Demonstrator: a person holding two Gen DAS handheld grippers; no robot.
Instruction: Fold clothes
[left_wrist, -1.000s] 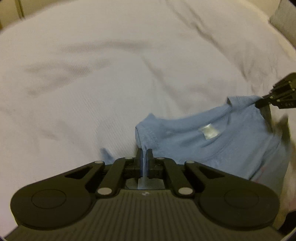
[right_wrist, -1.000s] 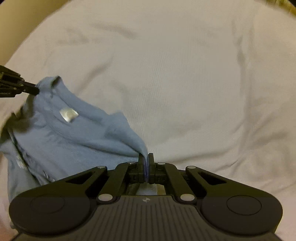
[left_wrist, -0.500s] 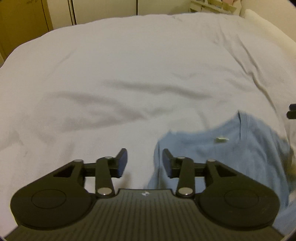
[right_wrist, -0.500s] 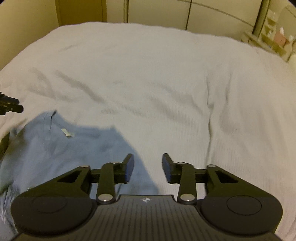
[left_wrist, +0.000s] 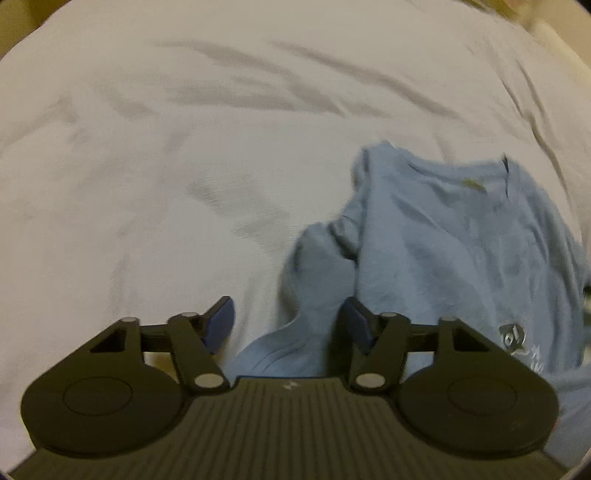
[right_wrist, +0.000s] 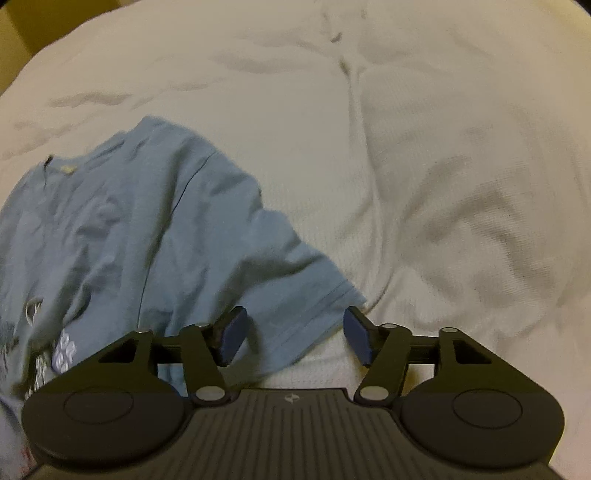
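A white bedspread (left_wrist: 184, 147), creased in long shallow wrinkles, fills nearly the whole frame in both wrist views, with a deeper fold running down the upper centre of the right wrist view (right_wrist: 354, 85). On it lies a light blue T-shirt (left_wrist: 461, 251), front side up and rumpled: it occupies the right half of the left wrist view and the left half of the right wrist view (right_wrist: 129, 229). Its neckline sits toward the top of the garment in each frame, and printed lettering and a small emblem show near the lower right edge of the left view and the lower left edge of the right view; the print is too blurred to read. One short sleeve (left_wrist: 317, 280) is bunched and reaches down toward the bottom centre of the left view; the other sleeve (right_wrist: 295, 288) lies spread flat at lower centre of the right view. The left gripper (left_wrist: 290, 325) has its fingers spread wide, the crumpled sleeve between them, gripping nothing. The right gripper (right_wrist: 295, 332) is likewise spread apart, its fingers straddling the hem of the flat sleeve without pinching it.
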